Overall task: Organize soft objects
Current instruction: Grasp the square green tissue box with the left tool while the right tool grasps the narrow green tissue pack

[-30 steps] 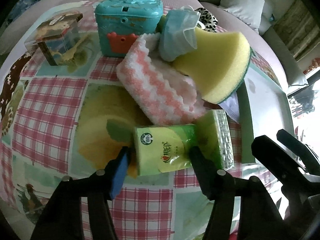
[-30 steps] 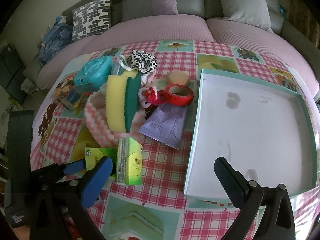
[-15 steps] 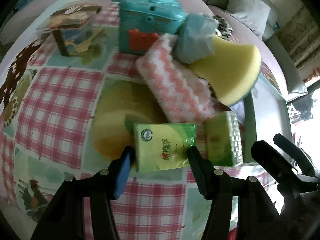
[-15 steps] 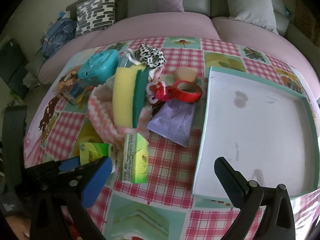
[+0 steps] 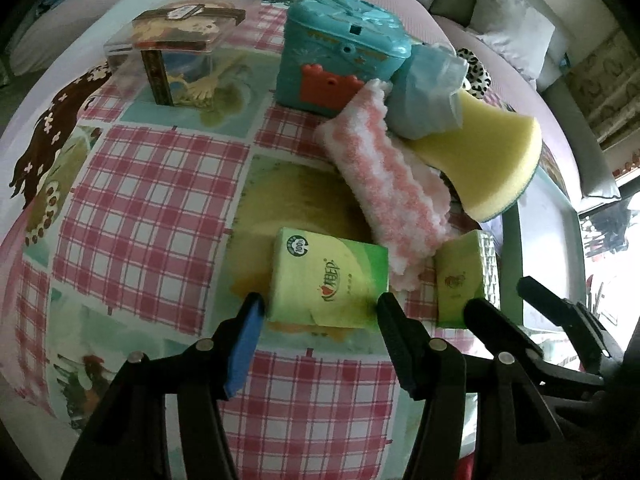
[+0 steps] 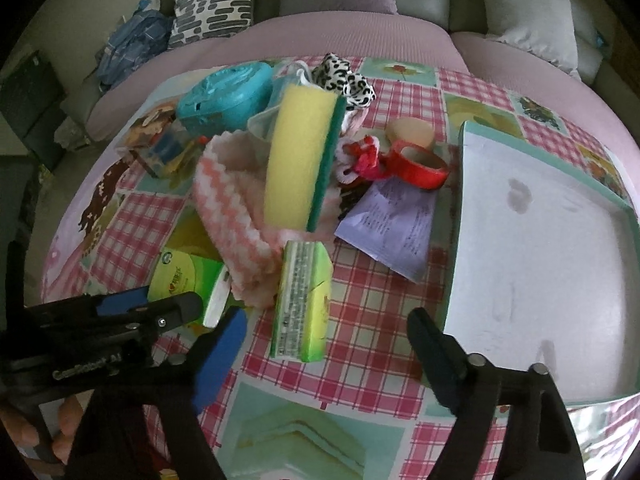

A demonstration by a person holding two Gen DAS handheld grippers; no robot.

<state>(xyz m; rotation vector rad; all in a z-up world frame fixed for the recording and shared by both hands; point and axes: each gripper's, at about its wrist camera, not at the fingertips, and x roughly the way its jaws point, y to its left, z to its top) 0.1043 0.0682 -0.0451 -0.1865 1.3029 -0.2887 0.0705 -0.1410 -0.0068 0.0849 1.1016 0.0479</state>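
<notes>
My left gripper is shut on a green tissue pack, which also shows in the right wrist view. A second green tissue pack stands on edge just ahead of my open, empty right gripper; it also shows in the left wrist view. Behind lie a pink-and-white cloth, a yellow sponge with a green back, a blue face mask and a leopard-print fabric piece.
A white tray with a teal rim lies at the right. A teal plastic box, a clear box, red tape, a purple leaflet and a round beige item lie on the checked tablecloth.
My left gripper has drawn back with the tissue pack, away from the cloth and the other pack. My right gripper has moved left and forward, toward the second pack.
</notes>
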